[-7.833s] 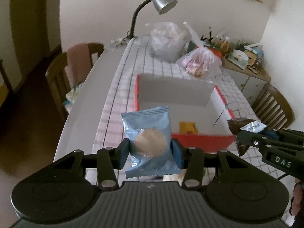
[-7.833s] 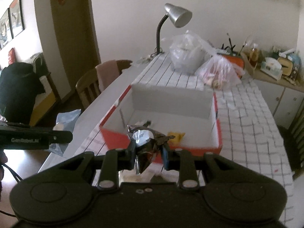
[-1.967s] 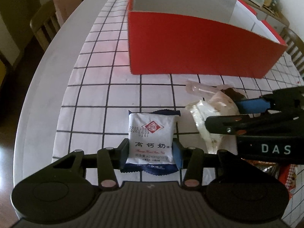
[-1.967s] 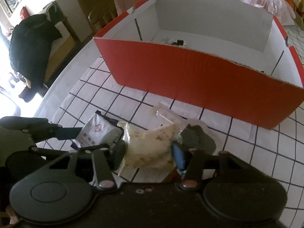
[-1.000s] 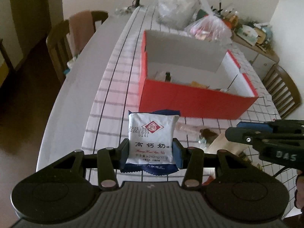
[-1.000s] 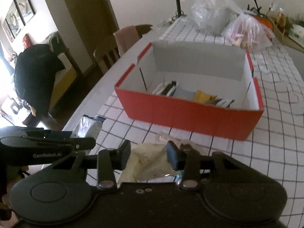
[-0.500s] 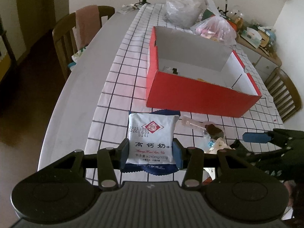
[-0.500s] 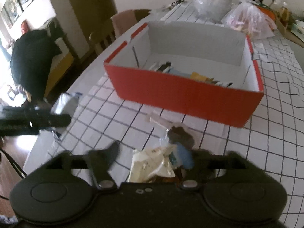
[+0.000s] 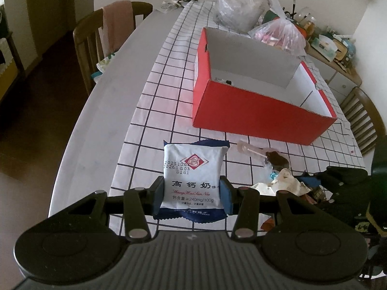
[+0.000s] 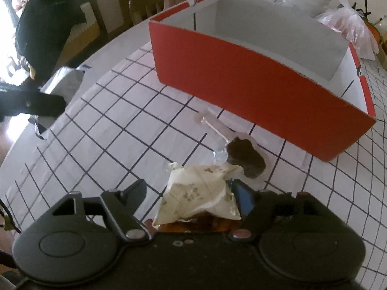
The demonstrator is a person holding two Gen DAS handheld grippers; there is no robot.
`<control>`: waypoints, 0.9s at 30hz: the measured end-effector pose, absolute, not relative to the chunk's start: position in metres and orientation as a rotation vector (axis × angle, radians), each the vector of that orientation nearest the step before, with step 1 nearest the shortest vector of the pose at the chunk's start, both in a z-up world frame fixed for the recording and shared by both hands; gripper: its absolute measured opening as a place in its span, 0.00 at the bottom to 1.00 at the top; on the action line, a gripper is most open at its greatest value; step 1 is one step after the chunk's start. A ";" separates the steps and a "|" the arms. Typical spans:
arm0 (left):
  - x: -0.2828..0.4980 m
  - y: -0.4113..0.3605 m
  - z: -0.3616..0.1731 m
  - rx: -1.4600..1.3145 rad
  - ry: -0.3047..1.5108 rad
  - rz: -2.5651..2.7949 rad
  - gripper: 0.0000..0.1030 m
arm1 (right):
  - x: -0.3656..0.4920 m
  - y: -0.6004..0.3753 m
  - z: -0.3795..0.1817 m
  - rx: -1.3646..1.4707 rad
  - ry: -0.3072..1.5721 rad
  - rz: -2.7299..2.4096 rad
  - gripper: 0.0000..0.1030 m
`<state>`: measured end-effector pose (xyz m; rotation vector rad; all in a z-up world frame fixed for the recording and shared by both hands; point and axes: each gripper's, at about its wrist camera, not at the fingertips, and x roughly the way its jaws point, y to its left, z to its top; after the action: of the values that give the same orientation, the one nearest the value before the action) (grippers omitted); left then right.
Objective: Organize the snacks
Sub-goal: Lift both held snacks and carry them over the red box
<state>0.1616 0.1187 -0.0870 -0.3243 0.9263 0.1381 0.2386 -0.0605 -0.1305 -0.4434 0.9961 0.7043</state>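
A white black-gridded tablecloth (image 9: 154, 101) carries an open red cardboard box (image 9: 254, 118). The left gripper (image 9: 192, 194) clamps a white-and-blue biscuit packet (image 9: 192, 176) above the cloth. The right gripper (image 10: 191, 198), jaws closing, straddles a crumpled cream wrapper (image 10: 200, 198) near the box; only one pad touches it.

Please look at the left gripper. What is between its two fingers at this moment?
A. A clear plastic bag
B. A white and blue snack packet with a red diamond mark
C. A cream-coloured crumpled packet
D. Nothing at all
B: the left gripper is clamped on the white and blue snack packet, its pads pressing both side edges, above the checked tablecloth.
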 end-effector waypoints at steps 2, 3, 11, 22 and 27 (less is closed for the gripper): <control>0.162 0.118 -0.088 -0.326 0.928 0.137 0.45 | 0.240 -0.061 -0.133 -0.452 1.004 0.698 0.66; 0.162 0.118 -0.088 -0.326 0.929 0.136 0.45 | 0.241 -0.061 -0.134 -0.455 1.005 0.695 0.62; 0.163 0.117 -0.089 -0.327 0.930 0.130 0.45 | 0.240 -0.069 -0.128 -0.419 0.995 0.697 0.52; 0.164 0.111 -0.074 -0.319 0.890 0.111 0.45 | 0.234 -0.085 -0.078 -0.269 0.908 0.717 0.51; 0.168 0.105 -0.059 -0.298 0.854 0.091 0.45 | 0.235 -0.093 -0.048 -0.217 0.847 0.716 0.51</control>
<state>0.1680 0.1049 -0.0587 -0.2983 0.8538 0.0908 0.2354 -0.0932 -0.0482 -0.2168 0.8472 0.7158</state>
